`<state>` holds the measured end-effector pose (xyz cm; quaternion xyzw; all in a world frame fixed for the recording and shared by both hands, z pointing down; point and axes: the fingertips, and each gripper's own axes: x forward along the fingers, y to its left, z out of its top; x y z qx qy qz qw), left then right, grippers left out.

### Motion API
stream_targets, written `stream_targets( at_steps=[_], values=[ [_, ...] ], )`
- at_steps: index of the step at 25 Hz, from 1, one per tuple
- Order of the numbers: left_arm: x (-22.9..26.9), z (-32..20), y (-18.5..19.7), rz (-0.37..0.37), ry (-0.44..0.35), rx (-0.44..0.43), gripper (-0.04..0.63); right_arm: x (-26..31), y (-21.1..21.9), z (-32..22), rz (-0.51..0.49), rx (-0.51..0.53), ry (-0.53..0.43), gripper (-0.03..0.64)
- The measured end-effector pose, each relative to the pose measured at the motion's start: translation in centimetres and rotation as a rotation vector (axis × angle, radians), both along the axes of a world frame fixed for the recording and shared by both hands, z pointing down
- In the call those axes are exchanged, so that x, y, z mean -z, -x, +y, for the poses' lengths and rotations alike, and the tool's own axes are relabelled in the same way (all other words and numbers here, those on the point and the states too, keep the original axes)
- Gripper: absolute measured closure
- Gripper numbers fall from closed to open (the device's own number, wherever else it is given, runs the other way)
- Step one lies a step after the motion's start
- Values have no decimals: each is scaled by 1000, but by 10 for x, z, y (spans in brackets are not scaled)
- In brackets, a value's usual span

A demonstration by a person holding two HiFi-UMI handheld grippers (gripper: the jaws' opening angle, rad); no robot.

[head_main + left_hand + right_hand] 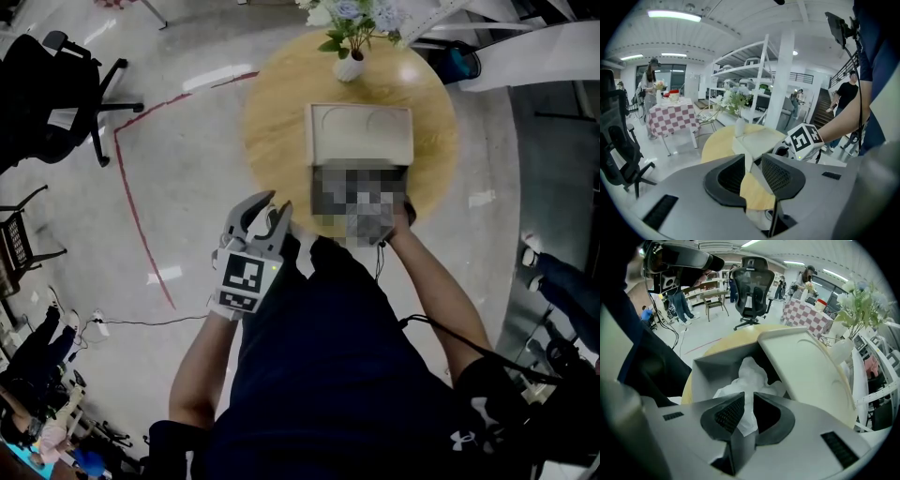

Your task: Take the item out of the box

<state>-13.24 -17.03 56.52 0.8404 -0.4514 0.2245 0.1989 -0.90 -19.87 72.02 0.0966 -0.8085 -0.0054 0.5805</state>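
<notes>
Head view: round table (272,112) with vase (349,66) at its far edge and box (361,141), open, on the side near the person. Left gripper (267,214) is held off the table's near-left edge, over the floor, probably parked there to leave the other hand room. Right arm (436,281) reaches to the box's near side. A mosaic patch covers the box's inside and the right gripper (747,397) in this view

Left gripper view: jaws a little apart and empty, with only table and a box corner seen through the gap. The right gripper's marker cube (805,139) shows just beside the box

Right gripper view: jaws dipped over the box's near wall, lid (811,366) tipped back behind. Item (750,373), white and crumpled like wrapping, lies inside the box. A fold of it runs down between the jaws, which stand close on it, so it appears pinched. The grip sits on loose outer wrap, presumably the part that stands highest. Item not yet lifted out. Judged step: grasp made, lift to follow. Risk: the wrap slips or pulls free and leaves the contents behind
</notes>
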Motion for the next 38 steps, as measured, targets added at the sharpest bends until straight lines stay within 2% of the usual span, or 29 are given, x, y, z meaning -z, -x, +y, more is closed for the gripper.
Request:
stream_targets(
  at_steps=[4,8,16,23,28,38],
  values=[
    [0,0,1,7,2,11,474,-3,1,2,8,23,12,569],
    [3,-2,-2,10,-5,9,474,-2,1,3,26,64,8,600],
    [11,2,-7,12,-22,6,474,10,-5,12,52,129,35,603],
    [15,10,-10,12,-36,11,474,29,-3,17,36,156,7,603],
    [22,17,-11,9,-55,13,474,56,-1,17,-36,100,-22,603],
    [43,25,-16,-2,-105,2,474,125,5,17,-273,-106,-40,603]
  ],
)
